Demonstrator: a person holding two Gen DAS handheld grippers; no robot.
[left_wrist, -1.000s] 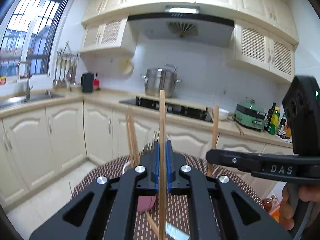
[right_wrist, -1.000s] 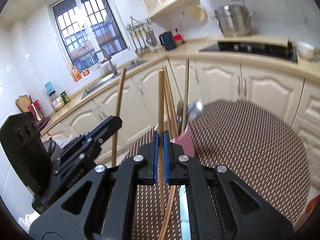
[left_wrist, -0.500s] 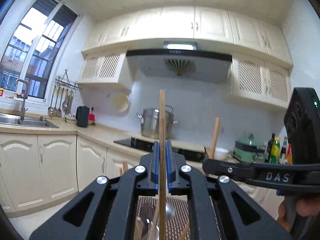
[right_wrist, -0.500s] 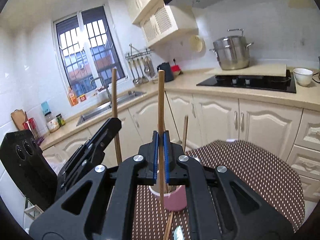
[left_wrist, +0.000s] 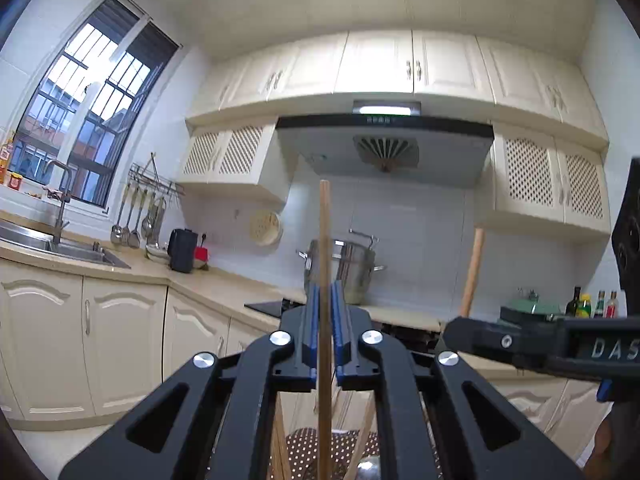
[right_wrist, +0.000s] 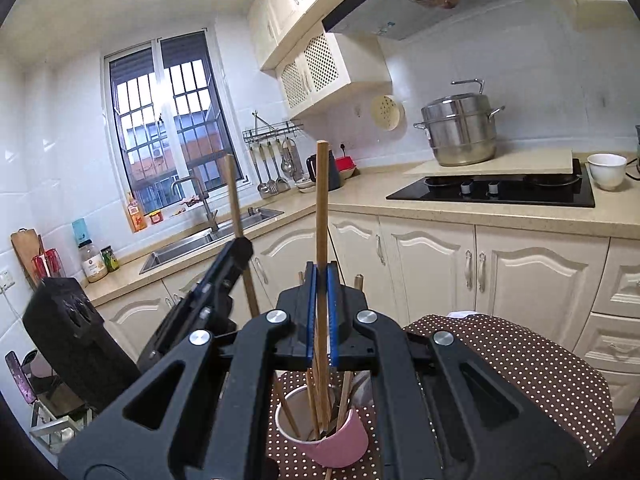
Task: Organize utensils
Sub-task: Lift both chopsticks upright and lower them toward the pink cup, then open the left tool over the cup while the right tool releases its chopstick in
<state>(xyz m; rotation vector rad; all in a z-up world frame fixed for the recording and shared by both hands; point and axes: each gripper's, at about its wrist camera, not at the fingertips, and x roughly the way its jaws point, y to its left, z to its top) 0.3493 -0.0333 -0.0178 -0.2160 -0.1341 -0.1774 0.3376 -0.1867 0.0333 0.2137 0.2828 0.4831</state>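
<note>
In the left wrist view my left gripper is shut on an upright wooden chopstick. My right gripper reaches in from the right, shut on a second chopstick. In the right wrist view that right gripper pinches its chopstick between blue pads, above a pink cup. The cup holds several chopsticks and metal utensils and stands on a brown dotted tablecloth. The left gripper is at the left with its chopstick. Whether either lower end is inside the cup is hidden.
Cream cabinets and a countertop run behind the table. On it are a black hob, a steel pot, a white bowl and a sink. A hand shows at the lower right.
Both views have tipped upward with the chopsticks still gripped. The table and cup have sunk almost out of the left view and sit lower in the right view.
</note>
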